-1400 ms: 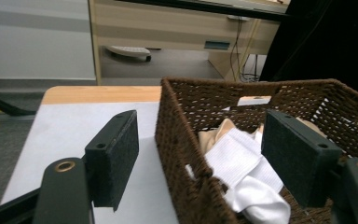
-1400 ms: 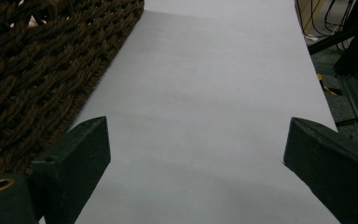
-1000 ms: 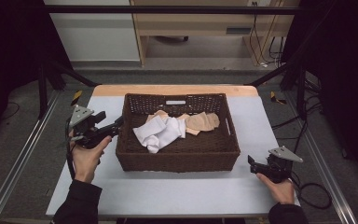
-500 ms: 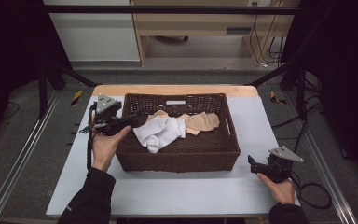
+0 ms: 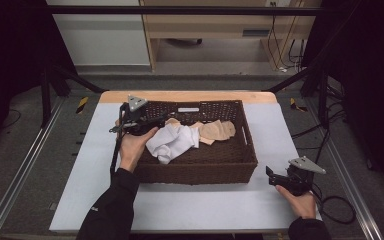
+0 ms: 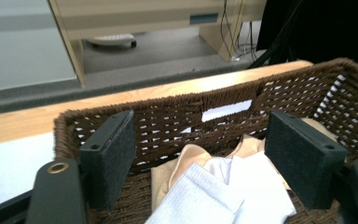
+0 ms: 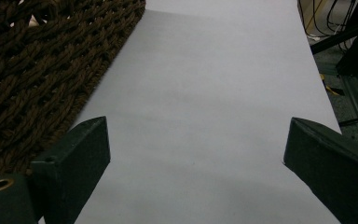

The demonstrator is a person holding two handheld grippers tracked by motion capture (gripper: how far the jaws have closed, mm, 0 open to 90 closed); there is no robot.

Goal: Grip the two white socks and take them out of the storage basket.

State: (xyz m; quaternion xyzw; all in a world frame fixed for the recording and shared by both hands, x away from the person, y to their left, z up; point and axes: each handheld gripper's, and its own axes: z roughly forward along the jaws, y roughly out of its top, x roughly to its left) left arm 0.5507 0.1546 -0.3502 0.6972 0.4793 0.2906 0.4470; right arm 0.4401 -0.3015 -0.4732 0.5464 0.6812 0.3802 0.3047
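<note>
white tabletop (image 5: 195, 205) | wood far edge (image 5: 187, 96) | grey floor (image 5: 25, 150)

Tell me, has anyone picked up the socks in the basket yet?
Not yet. Done: the left gripper is over the basket, jaws wide open above the white socks. In hand: nothing; the socks lie loose, as does the tan sock beside them. The right gripper rests open on the table. Left, probably: close on a sock and lift it.
</note>
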